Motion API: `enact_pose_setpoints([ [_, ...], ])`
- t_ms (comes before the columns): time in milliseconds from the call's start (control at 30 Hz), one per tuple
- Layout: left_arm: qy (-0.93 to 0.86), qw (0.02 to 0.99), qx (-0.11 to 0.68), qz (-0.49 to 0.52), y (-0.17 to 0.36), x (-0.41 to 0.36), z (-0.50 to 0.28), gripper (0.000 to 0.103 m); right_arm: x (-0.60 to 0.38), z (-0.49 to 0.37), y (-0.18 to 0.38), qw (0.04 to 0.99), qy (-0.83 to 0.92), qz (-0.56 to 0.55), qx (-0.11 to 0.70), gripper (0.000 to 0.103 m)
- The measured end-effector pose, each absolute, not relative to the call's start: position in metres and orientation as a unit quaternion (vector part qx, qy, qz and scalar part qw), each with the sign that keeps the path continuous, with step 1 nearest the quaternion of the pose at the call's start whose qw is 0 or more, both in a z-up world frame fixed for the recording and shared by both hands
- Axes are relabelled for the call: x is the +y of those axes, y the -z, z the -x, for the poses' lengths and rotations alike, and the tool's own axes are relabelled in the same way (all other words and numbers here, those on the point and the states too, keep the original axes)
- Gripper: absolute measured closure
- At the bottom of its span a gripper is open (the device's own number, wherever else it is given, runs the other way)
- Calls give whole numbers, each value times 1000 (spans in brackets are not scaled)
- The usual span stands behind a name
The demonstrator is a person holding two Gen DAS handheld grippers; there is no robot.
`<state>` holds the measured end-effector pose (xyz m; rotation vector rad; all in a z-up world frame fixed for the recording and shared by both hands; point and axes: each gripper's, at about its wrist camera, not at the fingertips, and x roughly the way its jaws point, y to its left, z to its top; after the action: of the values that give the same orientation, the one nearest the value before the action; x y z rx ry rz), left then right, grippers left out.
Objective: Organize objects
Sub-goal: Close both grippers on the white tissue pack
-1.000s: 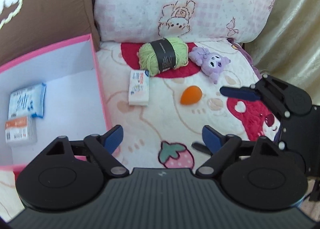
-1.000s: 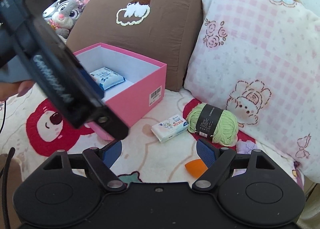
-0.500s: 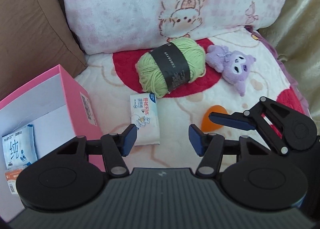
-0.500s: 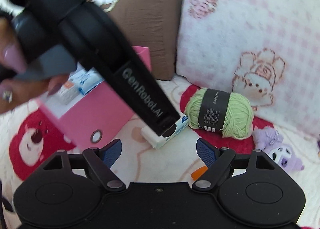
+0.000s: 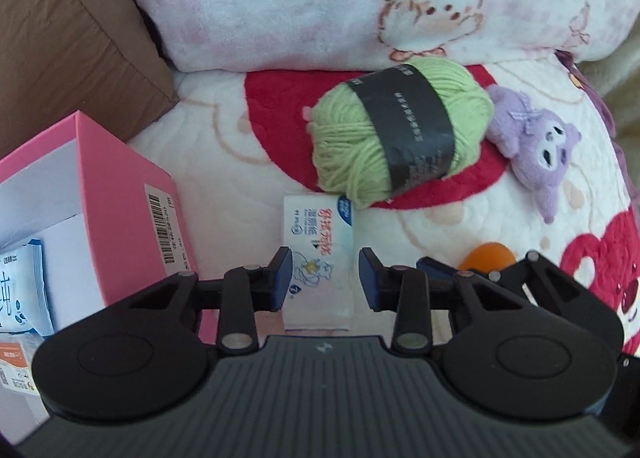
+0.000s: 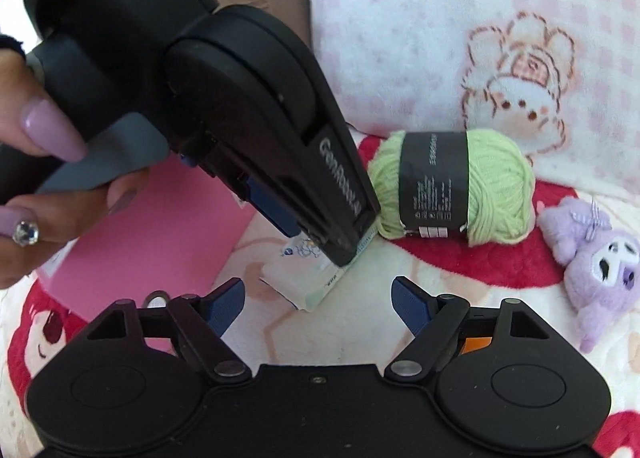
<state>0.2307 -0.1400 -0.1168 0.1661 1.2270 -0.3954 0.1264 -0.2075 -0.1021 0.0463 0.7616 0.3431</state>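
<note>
left gripper: jaws apart, straddling the tissue pack, pads not visibly pressing.
right gripper: jaws apart, holding nothing.
pink box: left of left gripper.
yarn ball: beyond the pack.

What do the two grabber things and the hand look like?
Both grippers are black plastic with round pivot discs, silver screws and blue pads. The left gripper has a ribbed grey body, a grey trigger and white "GenRobot.AI" lettering in the right view. The right gripper looks alike. The hand has long lilac nails, one with a sparkly gem. No cables show.
</note>
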Motion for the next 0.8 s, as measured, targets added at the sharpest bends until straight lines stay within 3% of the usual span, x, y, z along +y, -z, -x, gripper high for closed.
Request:
enact_pose_setpoints([
  [100,177,802,565,-81,121,-142,-235,64,-210,-131,112,911,-159,-49,377,37],
  [400,173,793,581,-66,133,-142,-241,58,-215,-131,117,914,-176,-60,360,56],
  [667,166,796,580,-45,131,-138,-233,64,-213,-127,118,909,-185,-45,371,57],
  [800,165,789,591,-23,131,-134,-228,65,-216,-127,118,902,-186,-54,385,52],
])
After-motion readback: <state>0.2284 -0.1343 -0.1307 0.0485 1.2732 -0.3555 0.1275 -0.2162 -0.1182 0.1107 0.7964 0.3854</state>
